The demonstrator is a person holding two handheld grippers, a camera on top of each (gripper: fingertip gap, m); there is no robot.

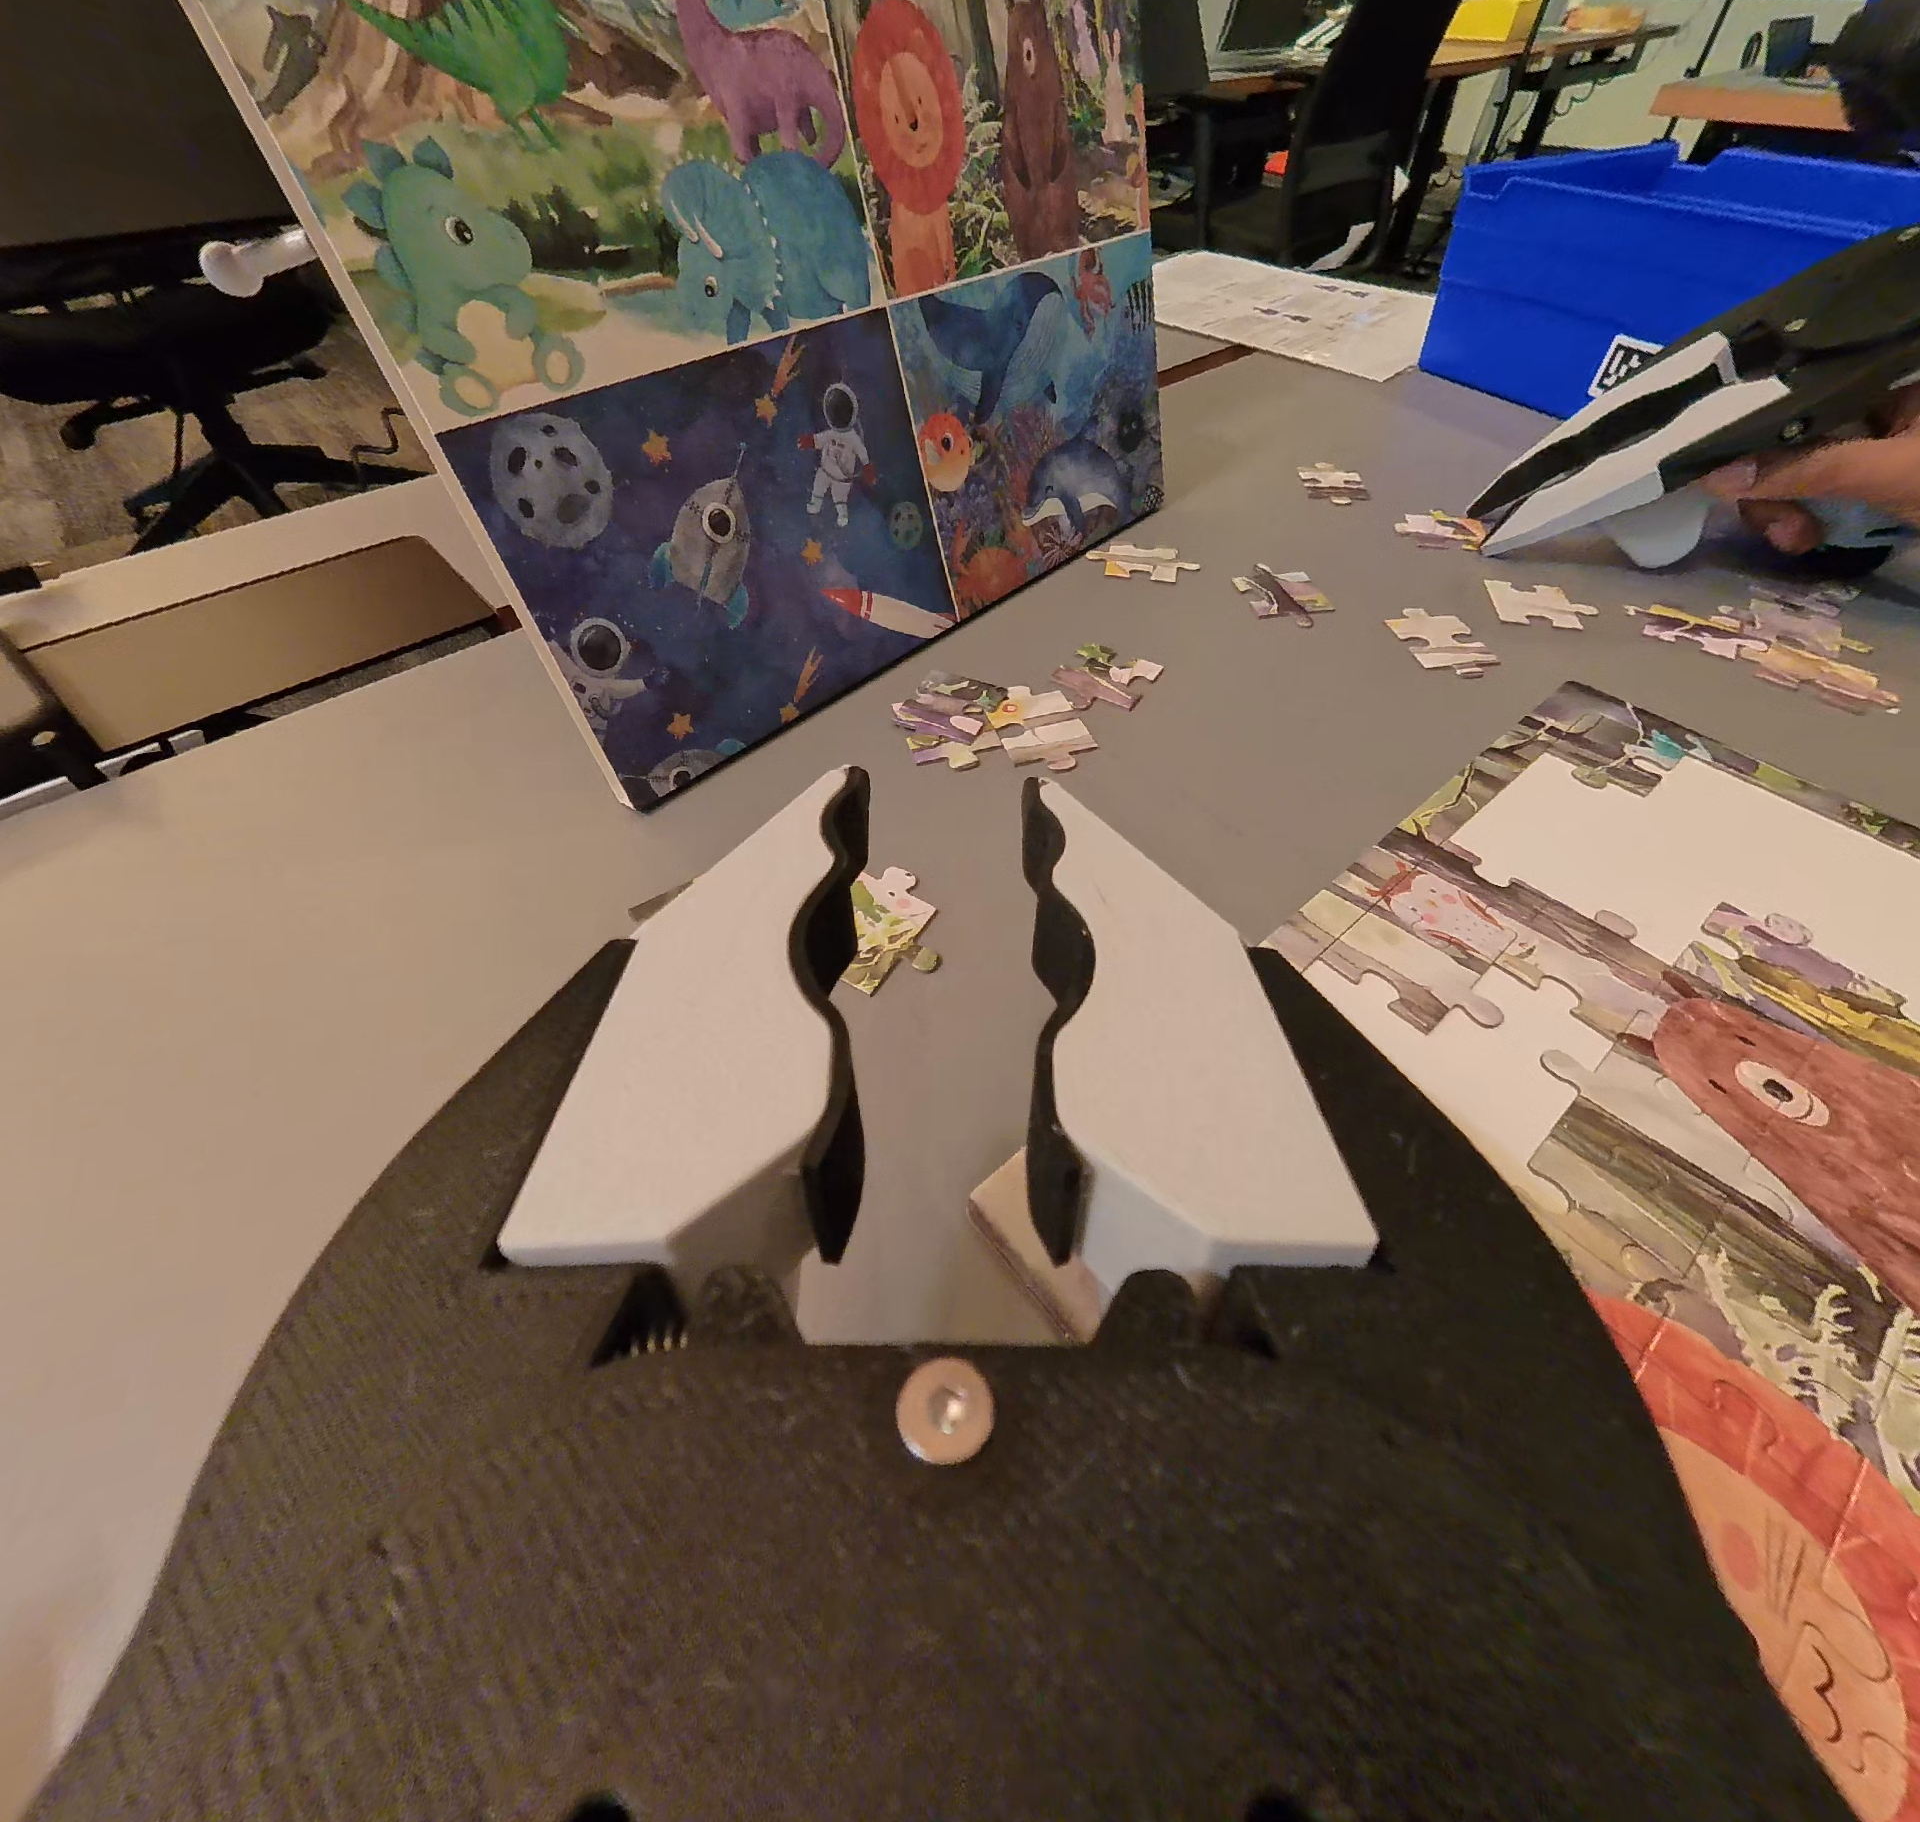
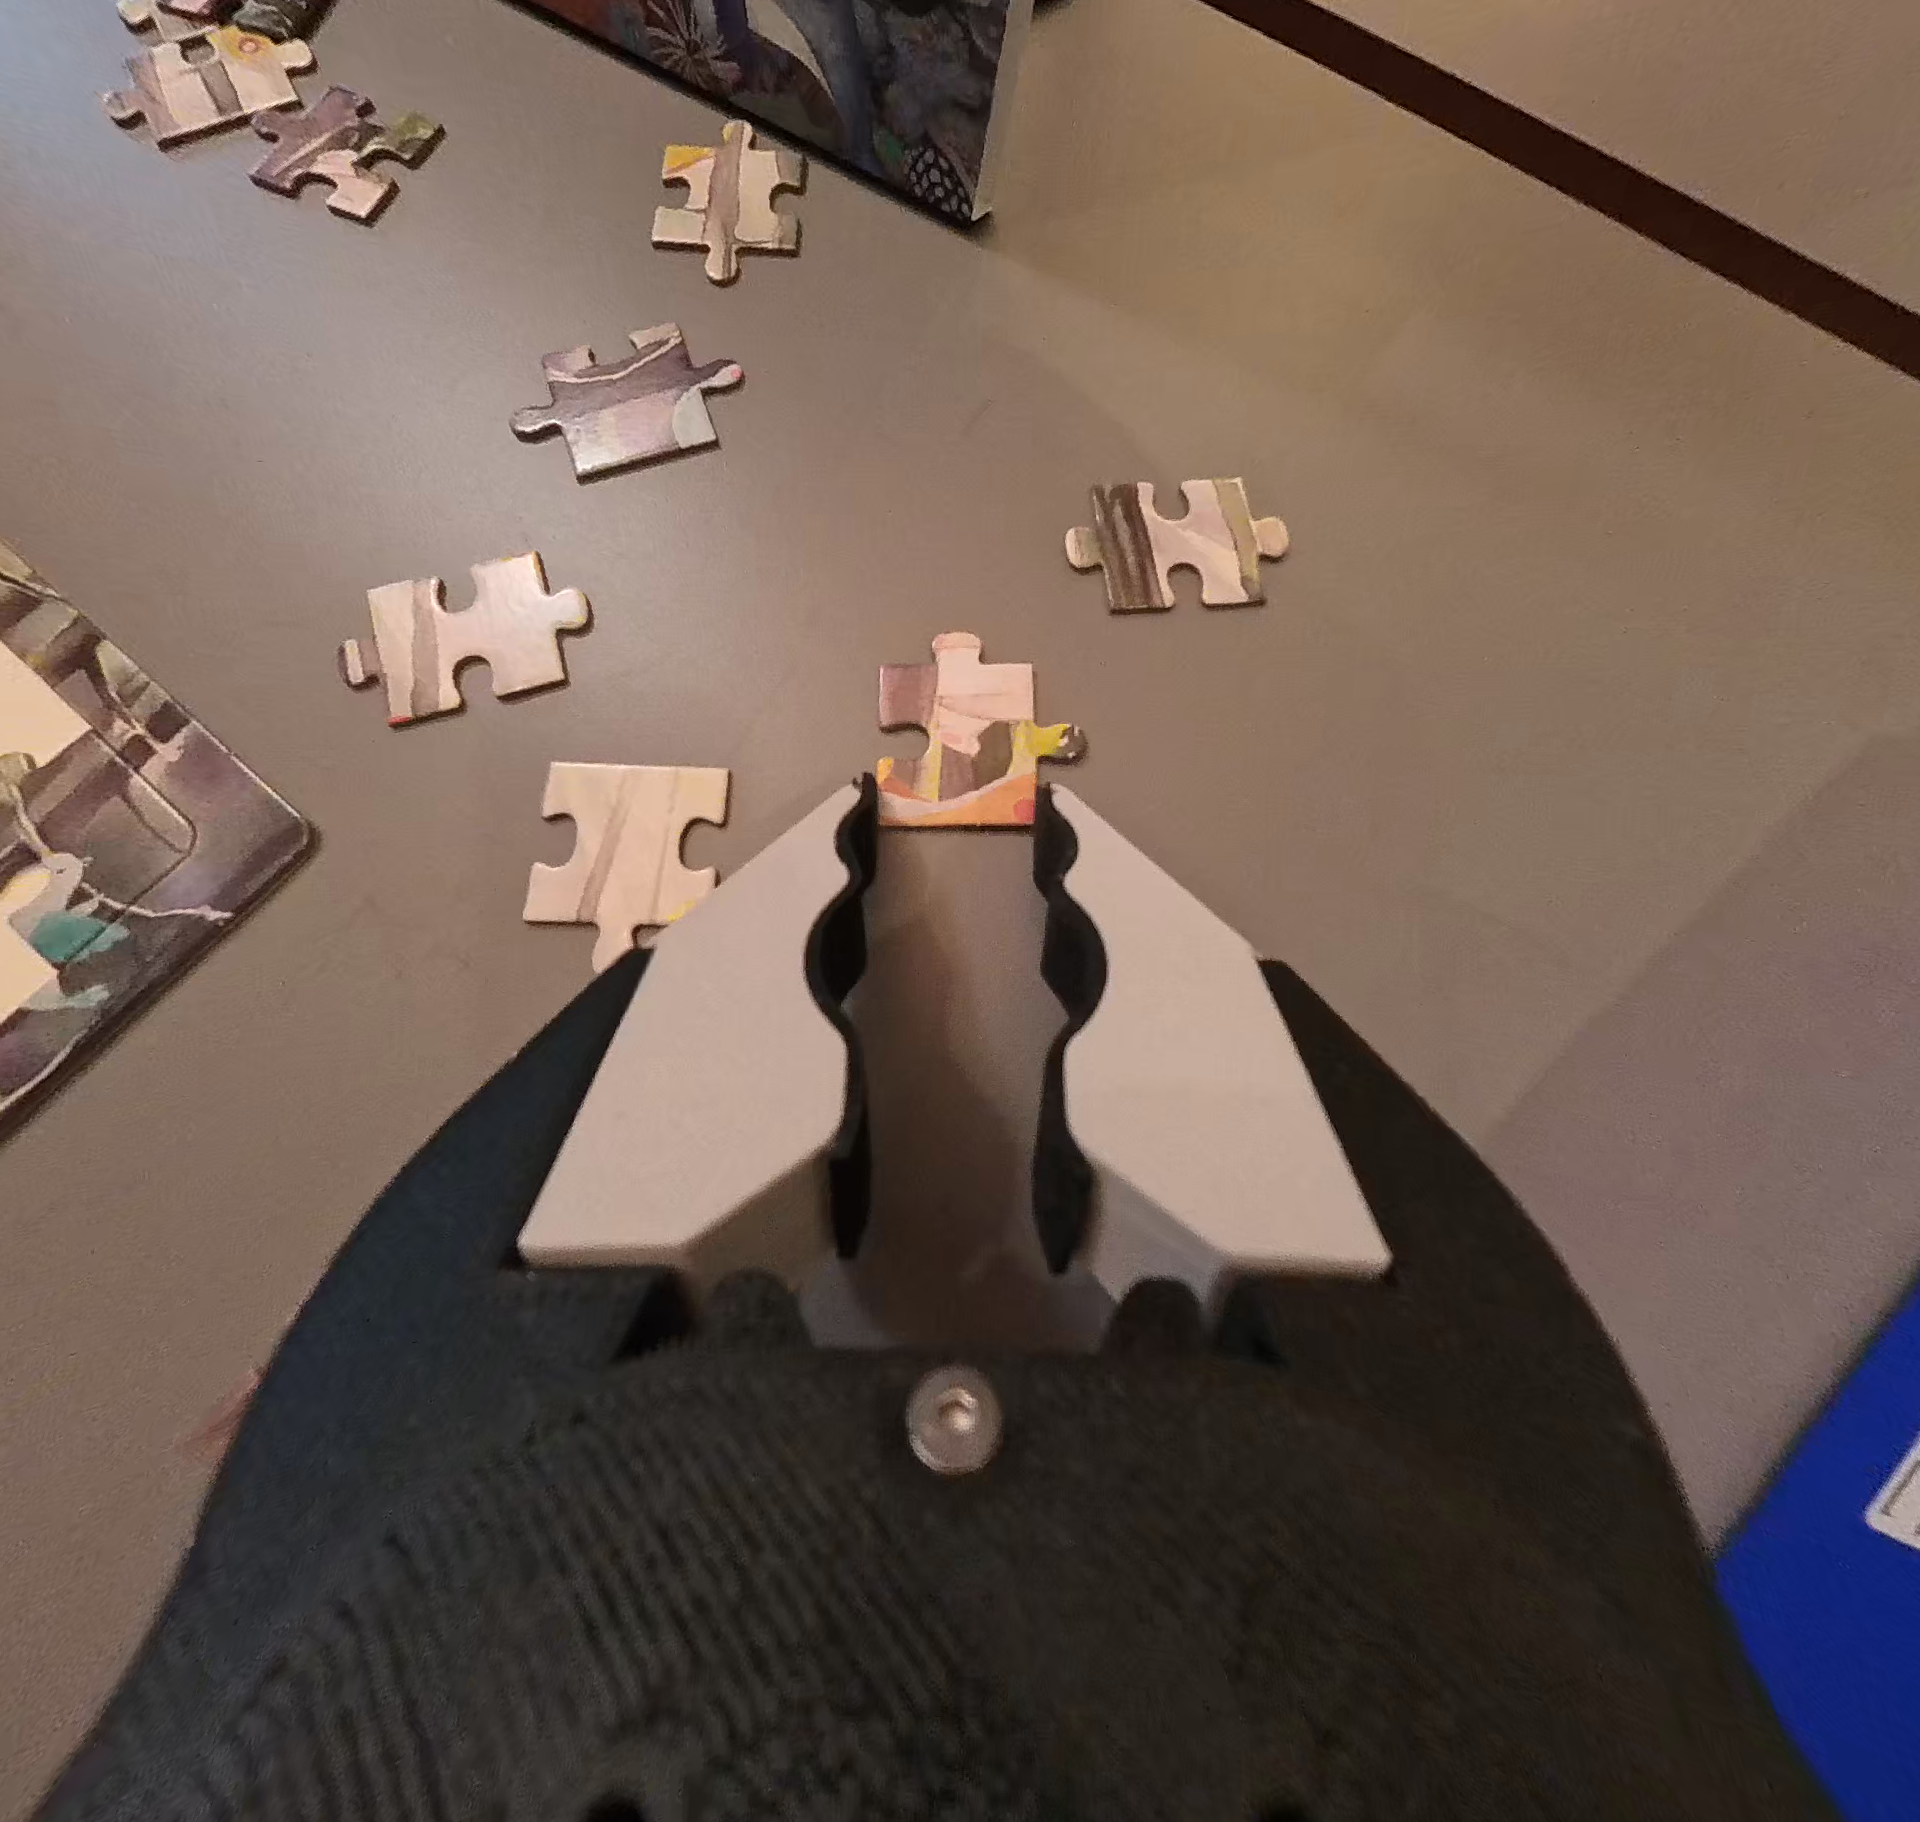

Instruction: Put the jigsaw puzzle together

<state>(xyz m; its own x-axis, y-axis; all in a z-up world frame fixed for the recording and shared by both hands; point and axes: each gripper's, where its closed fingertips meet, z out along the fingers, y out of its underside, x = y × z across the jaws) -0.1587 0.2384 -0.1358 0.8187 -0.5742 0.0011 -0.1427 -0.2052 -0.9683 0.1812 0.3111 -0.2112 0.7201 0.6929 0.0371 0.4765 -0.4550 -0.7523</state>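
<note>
The partly built puzzle (image 1: 1683, 1076), with a bear and a lion, lies on the grey table (image 1: 312, 941) to the right of my left gripper (image 1: 945, 785). The left gripper is open and empty, low over the table, with one loose piece (image 1: 896, 925) beside its left finger. My right gripper (image 2: 954, 798) has its fingertips closed on the sides of a loose piece (image 2: 966, 723) with an orange edge, lying at table level. In the left wrist view the right gripper (image 1: 1488, 538) is at the far right, tips down on that piece (image 1: 1439, 529).
The puzzle box (image 1: 727, 370) stands tilted at the back, and its corner also shows in the right wrist view (image 2: 935, 58). Several loose pieces (image 2: 468, 650) lie between the box and the puzzle. A blue bin (image 1: 1662, 266) stands at the back right. Across from one pair of fingers to the other is roughly 35 cm. My left gripper is the nearer one to the partly built puzzle (image 1: 1683, 1076): about 20 cm, against 25 cm.
</note>
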